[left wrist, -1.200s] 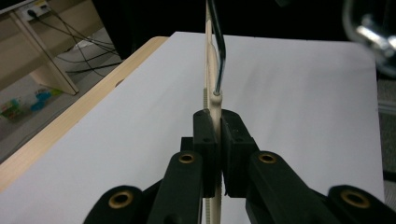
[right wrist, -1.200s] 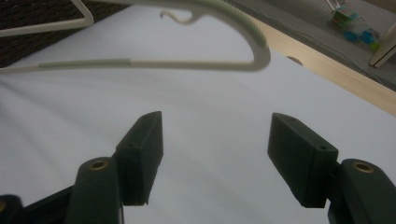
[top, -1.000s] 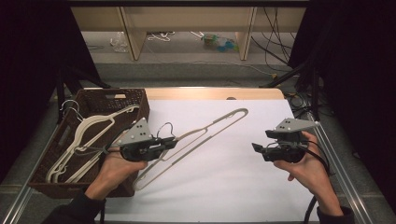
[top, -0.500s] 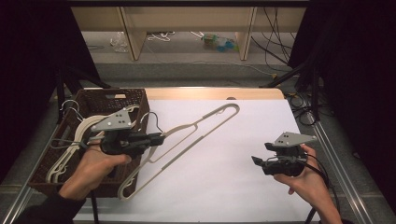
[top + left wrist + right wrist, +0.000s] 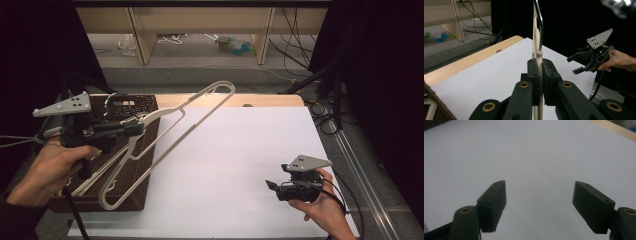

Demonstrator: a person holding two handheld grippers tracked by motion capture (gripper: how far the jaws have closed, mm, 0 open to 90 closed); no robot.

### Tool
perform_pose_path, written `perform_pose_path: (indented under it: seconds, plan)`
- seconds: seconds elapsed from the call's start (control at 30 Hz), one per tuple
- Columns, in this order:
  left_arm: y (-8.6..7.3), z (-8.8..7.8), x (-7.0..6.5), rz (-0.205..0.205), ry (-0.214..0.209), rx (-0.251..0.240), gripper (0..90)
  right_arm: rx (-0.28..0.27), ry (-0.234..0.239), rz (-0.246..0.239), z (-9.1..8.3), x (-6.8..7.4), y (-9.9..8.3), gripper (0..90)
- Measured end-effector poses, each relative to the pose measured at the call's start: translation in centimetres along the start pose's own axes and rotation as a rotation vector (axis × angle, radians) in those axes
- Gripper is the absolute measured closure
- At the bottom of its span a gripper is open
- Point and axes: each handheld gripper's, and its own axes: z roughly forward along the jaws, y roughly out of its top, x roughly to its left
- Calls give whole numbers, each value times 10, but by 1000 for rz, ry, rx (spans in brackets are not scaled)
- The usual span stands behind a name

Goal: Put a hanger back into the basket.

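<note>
Above the basket [image 5: 127,107], left claw [image 5: 134,129] clamped on the cream hanger [image 5: 192,107] at its neck: light, stiff, unwieldy. Right claw [image 5: 272,186] wide, empty.

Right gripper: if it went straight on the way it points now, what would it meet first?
Probably the bare white table surface. The right gripper is open with nothing between its jaws, angled down at the sheet; depth is hard to judge.

Black two-jawed tongs [image 5: 134,129] with brass-ringed pivots, grey screw-dotted triangular top plates, trailing black cables, dark sleeve.
</note>
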Motion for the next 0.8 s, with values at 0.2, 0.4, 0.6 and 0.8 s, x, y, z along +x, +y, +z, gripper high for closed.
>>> perform_pose_path:
  seconds: [0.2,0.4,0.6,0.8]
  plan:
    - [9,-20,37,176,108,6,858,16,16,-18,4,5,-3,281]
    - [7,-38,53,31,158,-2,858,25,16,-6,6,5,-5,281]
    - [-4,-47,78,3,218,14,858,35,24,-7,7,5,-5,281]
    - [-13,-52,102,-5,255,18,858,33,23,-7,8,5,-5,281]
